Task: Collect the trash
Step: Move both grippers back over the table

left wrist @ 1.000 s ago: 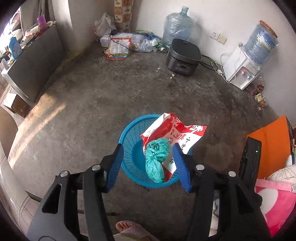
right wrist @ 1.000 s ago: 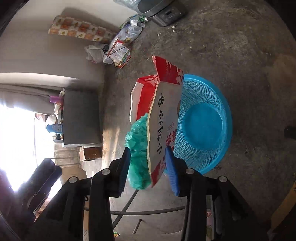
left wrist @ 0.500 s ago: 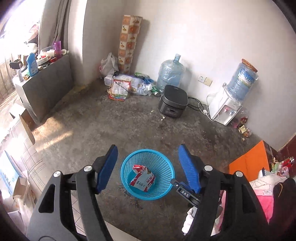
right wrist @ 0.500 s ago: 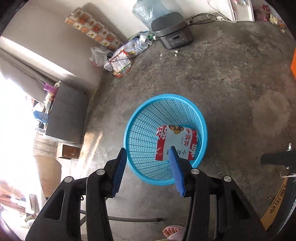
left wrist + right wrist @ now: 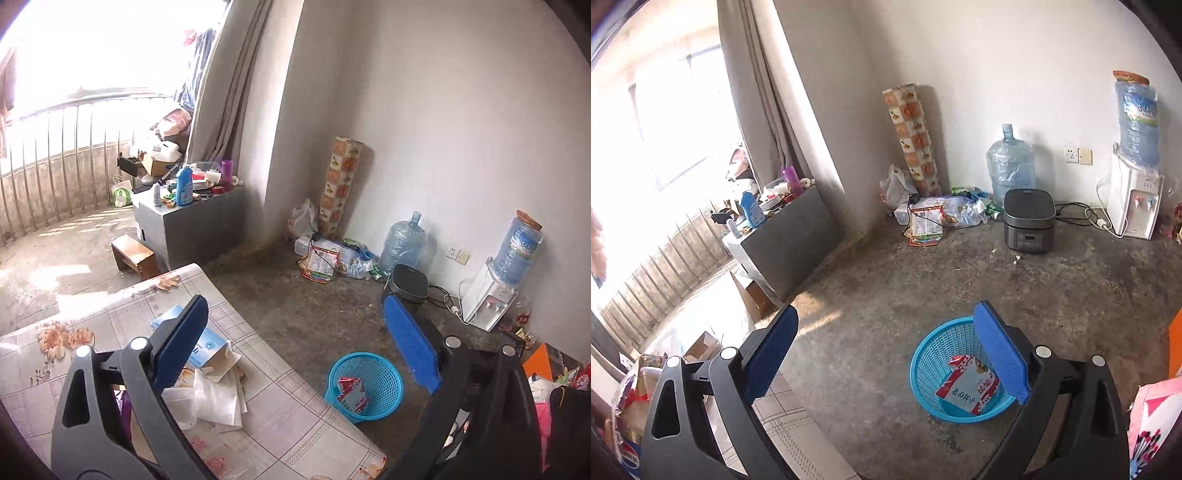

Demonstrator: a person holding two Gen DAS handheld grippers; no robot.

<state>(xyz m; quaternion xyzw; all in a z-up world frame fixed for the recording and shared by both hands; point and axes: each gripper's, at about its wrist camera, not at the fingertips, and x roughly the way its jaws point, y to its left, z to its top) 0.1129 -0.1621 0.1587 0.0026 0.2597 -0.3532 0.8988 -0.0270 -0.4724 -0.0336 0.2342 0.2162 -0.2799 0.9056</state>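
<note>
A blue mesh basket (image 5: 384, 373) (image 5: 931, 354) stands on the concrete floor with a red and white snack bag (image 5: 349, 395) (image 5: 967, 386) inside. My left gripper (image 5: 295, 341) is open and empty, raised above a table (image 5: 288, 410) with a floral cloth. Under it lie a torn light blue box (image 5: 208, 347) and white crumpled plastic wrappers (image 5: 214, 398). My right gripper (image 5: 884, 350) is open and empty, raised above the floor to the left of the basket.
A grey rice cooker (image 5: 1028, 219), a water jug (image 5: 1010, 164), a water dispenser (image 5: 1134, 199) and a pile of bags (image 5: 934, 218) line the far wall. A grey cabinet (image 5: 199, 218) with bottles stands by the curtain. Boxes (image 5: 701, 347) sit at the left.
My right gripper let the snack bag and green bag drop into the basket and opened wide. Both grippers rose and pulled back; the left now looks over the table.
</note>
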